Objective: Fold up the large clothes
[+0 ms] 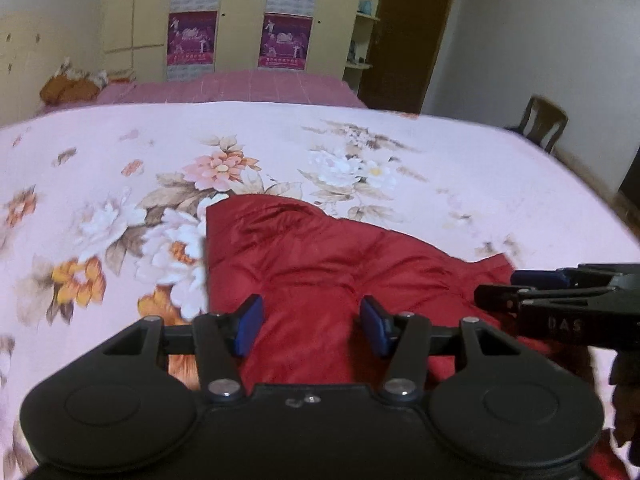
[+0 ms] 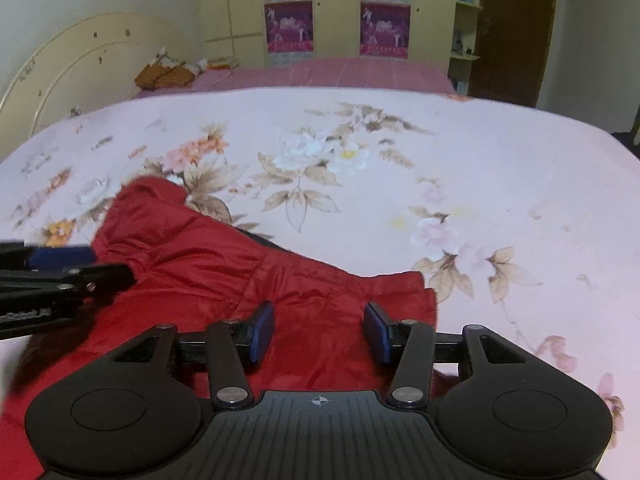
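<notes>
Beyond red jacket (image 1: 320, 264), bare floral bedspread (image 1: 400, 152), chair (image 1: 544, 120)

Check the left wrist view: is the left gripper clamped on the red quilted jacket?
No. The left gripper is open, its blue pads apart above the red quilted jacket.

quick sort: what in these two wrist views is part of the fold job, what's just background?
Job:
red padded jacket, lying on the floral bedsheet
left gripper, open over the jacket
right gripper, open over the jacket

Background:
wardrobe with posters
orange-brown bundle by the headboard
chair
wooden door
</notes>
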